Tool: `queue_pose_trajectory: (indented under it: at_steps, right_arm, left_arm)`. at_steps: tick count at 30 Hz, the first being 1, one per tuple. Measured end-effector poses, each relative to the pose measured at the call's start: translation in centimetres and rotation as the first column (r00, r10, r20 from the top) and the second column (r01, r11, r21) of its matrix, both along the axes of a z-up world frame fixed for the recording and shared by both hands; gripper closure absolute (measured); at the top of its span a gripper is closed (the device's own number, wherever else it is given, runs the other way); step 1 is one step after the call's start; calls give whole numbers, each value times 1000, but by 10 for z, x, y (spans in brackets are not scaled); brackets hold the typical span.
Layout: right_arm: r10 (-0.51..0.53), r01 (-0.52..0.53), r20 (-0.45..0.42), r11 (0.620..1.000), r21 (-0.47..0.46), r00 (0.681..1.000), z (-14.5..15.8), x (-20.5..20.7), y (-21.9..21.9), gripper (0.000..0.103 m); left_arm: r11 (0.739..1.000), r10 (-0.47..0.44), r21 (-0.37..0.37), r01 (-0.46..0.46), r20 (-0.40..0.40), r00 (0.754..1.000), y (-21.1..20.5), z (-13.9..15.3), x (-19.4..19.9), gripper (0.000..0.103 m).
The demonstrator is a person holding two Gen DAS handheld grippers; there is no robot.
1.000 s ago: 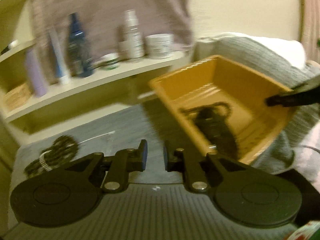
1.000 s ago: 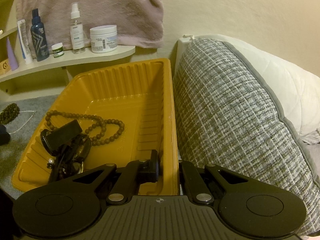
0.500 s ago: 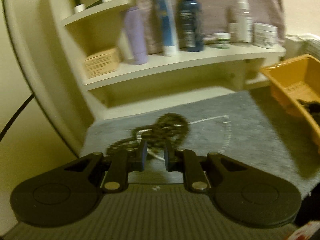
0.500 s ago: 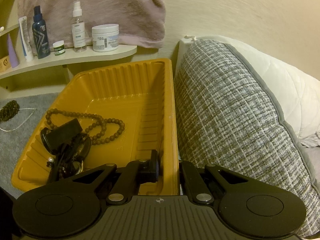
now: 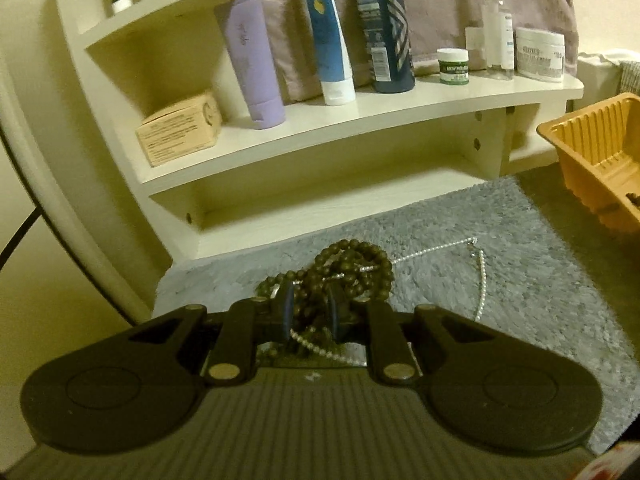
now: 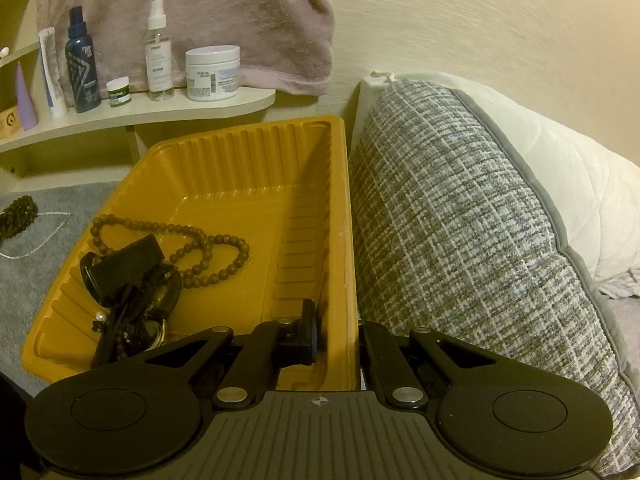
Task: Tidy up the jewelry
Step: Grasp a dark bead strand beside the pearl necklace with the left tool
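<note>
A pile of dark green beads (image 5: 352,268) lies on the grey mat (image 5: 520,280), tangled with a thin pearl chain (image 5: 482,280). My left gripper (image 5: 310,312) is low over the near end of the pile. Its jaws stand a narrow gap apart, with beads and chain between the fingers. The yellow tray (image 6: 240,160) holds a brown bead necklace (image 6: 208,256) and a heap of black jewelry (image 6: 128,272). My right gripper (image 6: 336,334) is shut on the tray's right wall, with one finger (image 6: 308,332) inside and the other hidden outside. The tray's corner (image 5: 592,148) shows at the right of the left wrist view.
A cream shelf (image 5: 360,120) with several bottles, jars and a small box runs behind the mat. A pink towel (image 6: 240,20) hangs above it. A grey woven cushion (image 6: 460,240) presses against the tray's right side, with a white pillow (image 6: 580,168) behind.
My left gripper has swung left, away from the tray, and come down over the dark bead pile, which now lies between its fingers. The right gripper and the tray have kept still.
</note>
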State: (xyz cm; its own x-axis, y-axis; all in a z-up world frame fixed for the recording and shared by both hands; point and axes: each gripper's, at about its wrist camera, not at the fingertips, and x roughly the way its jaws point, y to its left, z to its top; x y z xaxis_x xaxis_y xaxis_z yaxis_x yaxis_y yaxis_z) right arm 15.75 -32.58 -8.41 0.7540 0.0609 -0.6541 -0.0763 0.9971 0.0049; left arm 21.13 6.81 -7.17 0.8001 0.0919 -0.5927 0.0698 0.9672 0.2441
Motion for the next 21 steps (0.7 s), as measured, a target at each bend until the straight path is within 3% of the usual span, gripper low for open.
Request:
queue_pose_trajectory:
  at_steps: [12,15,21]
  right_arm:
    - [2,-2,-8,1000,1,1000,-3,2,-2,98]
    - [1,-1,-8,1000,2,1000,-3,2,-2,98]
    - [2,-2,-7,1000,3,1000,-3,2,-3,98]
  left_arm:
    - [1000,-19,21,20,-62,998,2,-16,27,87]
    - [1000,-28,10,29,-72,997,3,-15,29,96]
    - [999,-42,14,42,-43,998,0,-5,18,97]
